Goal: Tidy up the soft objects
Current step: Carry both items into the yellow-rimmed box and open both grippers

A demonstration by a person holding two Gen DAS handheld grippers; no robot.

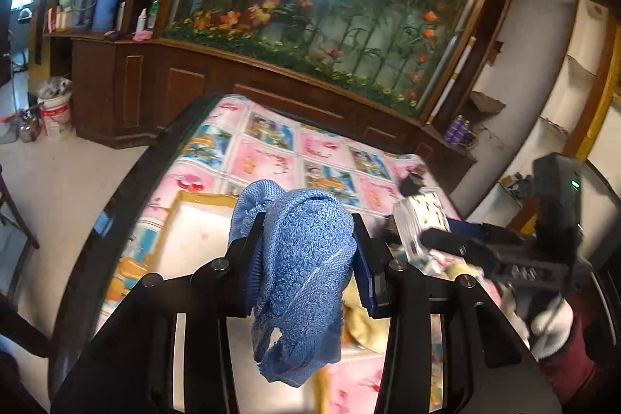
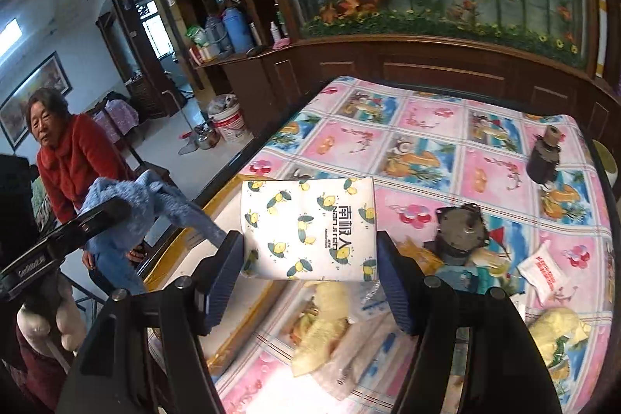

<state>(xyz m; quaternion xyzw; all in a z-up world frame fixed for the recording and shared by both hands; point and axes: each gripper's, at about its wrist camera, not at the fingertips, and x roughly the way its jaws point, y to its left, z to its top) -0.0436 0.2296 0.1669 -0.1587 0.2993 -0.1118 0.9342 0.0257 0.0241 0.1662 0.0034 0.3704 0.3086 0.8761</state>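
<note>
Left hand-held gripper (image 1: 306, 255) is clamped on a bunched blue towel (image 1: 306, 258); cloth spills over the fingertips and hangs below the jaws, lower centre of the left wrist view. Right hand-held gripper (image 2: 310, 258) is closed on a white tissue pack with a lemon print (image 2: 310, 226), held by its short sides, long axis across the jaws, flat face toward the camera.

Both loads are off the surface (image 2: 427, 127), which carries a pink and blue patterned cloth.

Key relation: a shallow yellow-rimmed tray (image 1: 202, 220) lies below and just left of the towel in the left view; in the right view it is lower left of the pack. Left hand looks nearer to it, judging by the frames. Probably the drop target, not certain.

Clutter sits right of centre in the right view: a dark motor-like part (image 2: 462, 231), a small white sachet (image 2: 543, 268), yellowish bags (image 2: 322, 321). A dark bottle (image 2: 545, 158) stands at upper right. The surface's dark left edge runs just beyond the tray, so little margin there.
</note>
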